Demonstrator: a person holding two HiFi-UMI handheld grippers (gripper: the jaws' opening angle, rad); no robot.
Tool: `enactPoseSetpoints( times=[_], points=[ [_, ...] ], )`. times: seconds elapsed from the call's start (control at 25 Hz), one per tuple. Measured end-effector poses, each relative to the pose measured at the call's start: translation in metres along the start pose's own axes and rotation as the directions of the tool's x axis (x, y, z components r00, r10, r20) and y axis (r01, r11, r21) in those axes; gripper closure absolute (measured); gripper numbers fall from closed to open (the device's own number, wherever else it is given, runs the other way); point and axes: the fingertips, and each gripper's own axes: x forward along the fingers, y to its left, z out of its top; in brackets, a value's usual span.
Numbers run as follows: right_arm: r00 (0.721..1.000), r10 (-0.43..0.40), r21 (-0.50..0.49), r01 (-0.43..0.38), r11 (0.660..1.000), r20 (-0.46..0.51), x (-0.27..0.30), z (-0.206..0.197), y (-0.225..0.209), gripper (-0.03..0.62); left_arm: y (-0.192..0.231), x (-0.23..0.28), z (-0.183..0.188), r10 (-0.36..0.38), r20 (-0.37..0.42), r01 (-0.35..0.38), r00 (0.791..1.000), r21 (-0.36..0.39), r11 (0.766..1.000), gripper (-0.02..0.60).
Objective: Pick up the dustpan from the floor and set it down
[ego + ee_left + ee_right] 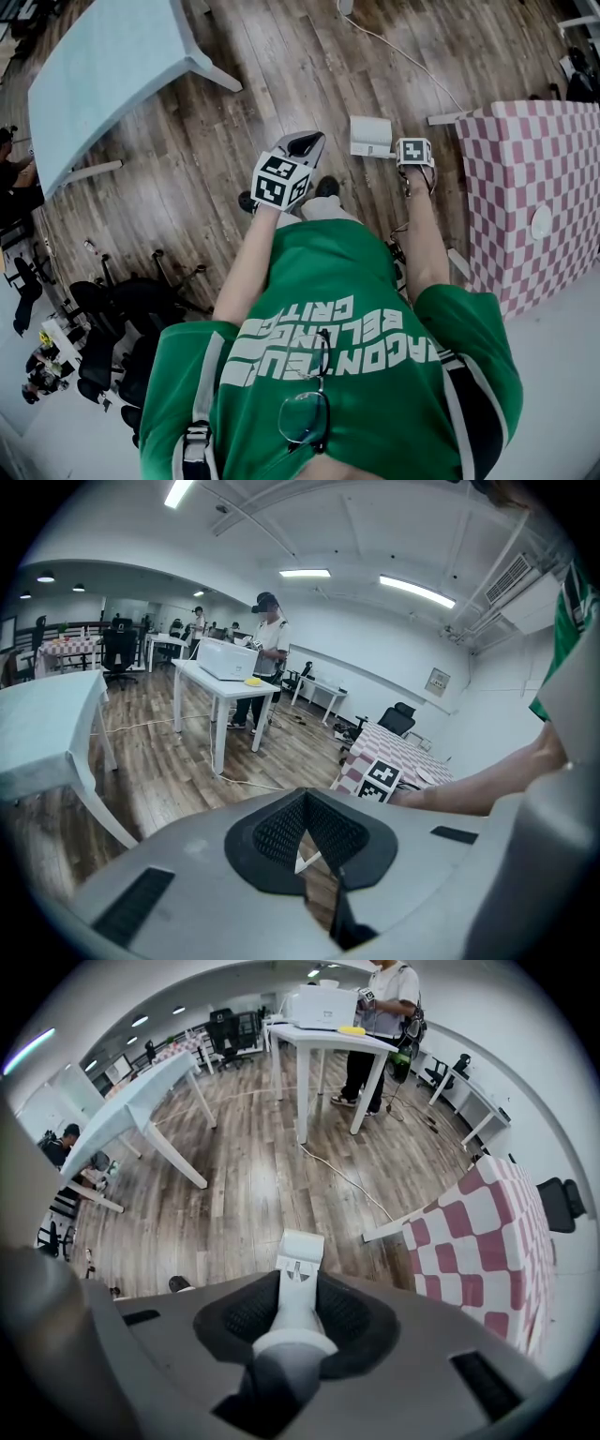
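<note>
The left gripper (306, 144) hangs empty over the wooden floor (272, 66), jaws pressed together. Just right of it is the white dustpan (371, 137), low near the floor. Its handle (300, 1262) is clamped in the downward-pointing right gripper (298, 1290), beside the pink-checked counter (534, 178).

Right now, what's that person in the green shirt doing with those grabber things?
A person in a green shirt holds a gripper in each hand. The right gripper points down, closed on the handle of a white dustpan, low by the wooden floor next to the pink checked table. Whether the pan touches the floor is unclear. The left gripper is shut and empty.
</note>
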Motion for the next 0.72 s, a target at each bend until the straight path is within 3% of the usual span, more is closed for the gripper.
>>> enactPoseSetpoints(
  times=[0.32,0.56,0.72],
  points=[
    [0.999,0.033,-0.009,-0.033,0.999,0.0,-0.015,-0.002,0.006,0.439,0.002,-0.012,0.004,0.004,0.018,-0.005,1.0,0.014,1.0,0.578],
    [0.996,0.015,0.002,-0.015,1.0,0.083,-0.046,0.007,0.007,0.431,-0.001,-0.018,0.002,-0.009,0.028,0.008,1.0,0.023,1.0,0.578],
    [0.978,0.018,-0.003,-0.017,1.0,0.208,-0.078,0.022,0.017,0.43,-0.007,-0.02,0.001,-0.035,0.031,0.034,0.999,0.032,0.999,0.578]
  ],
)
